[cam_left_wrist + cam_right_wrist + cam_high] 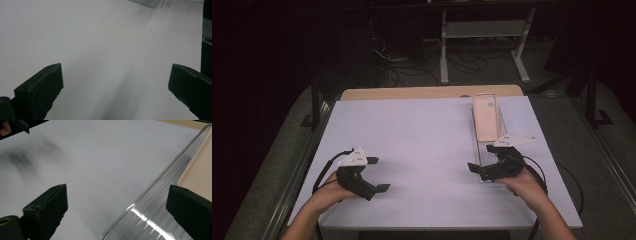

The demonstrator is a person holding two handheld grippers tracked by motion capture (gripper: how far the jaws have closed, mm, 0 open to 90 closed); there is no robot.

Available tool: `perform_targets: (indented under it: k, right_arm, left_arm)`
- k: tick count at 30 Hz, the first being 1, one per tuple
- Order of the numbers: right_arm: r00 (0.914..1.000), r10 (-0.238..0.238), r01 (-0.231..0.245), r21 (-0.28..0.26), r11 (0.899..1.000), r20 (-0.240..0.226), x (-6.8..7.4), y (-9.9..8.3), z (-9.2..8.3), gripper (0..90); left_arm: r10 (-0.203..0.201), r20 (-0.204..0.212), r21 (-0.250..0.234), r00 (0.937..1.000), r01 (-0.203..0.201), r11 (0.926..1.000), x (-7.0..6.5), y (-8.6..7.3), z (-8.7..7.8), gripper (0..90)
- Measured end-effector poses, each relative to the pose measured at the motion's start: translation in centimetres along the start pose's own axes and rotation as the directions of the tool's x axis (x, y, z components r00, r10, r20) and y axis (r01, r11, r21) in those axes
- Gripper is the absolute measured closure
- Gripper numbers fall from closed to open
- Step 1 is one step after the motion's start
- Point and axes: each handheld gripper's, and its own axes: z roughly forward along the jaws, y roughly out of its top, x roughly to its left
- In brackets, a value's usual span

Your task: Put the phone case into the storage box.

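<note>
A beige phone case [486, 119] lies in a long clear plastic tray [501, 134] on the right side of the white table [412, 135]. My right gripper [484, 159] is open at the tray's near end, low over the table. In the right gripper view its jaws [117, 195] straddle the clear tray's rim [160, 177], with the case [197, 170] ahead of the right jaw. My left gripper [378, 174] is open at the front left, holding nothing, with bare table between its jaws [116, 75].
Beyond the white surface a strip of wooden tabletop [427, 92] shows. A metal table frame [484, 30] and cables [412, 65] are on the dark floor behind. A corner of the clear tray [146, 2] shows far ahead in the left gripper view.
</note>
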Motion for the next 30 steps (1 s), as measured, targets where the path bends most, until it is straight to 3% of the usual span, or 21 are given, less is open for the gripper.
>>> perform_targets:
  k: [11,30]
  right_arm:
    - [0.9997,-0.002,0.002,0.006,1.000,-0.025,0.5,-1.2,-0.5,3.1]
    - [0.9996,-0.011,0.011,0.003,1.000,-0.026,0.5,-1.3,-0.4,3.1]
  left_arm:
    - [-0.007,0.007,-0.030,0.9999,0.007,0.9995,0.3,0.8,-0.2,0.0]
    - [0.005,0.003,-0.034,1.0000,-0.005,0.9994,0.3,0.4,-0.4,0.0]
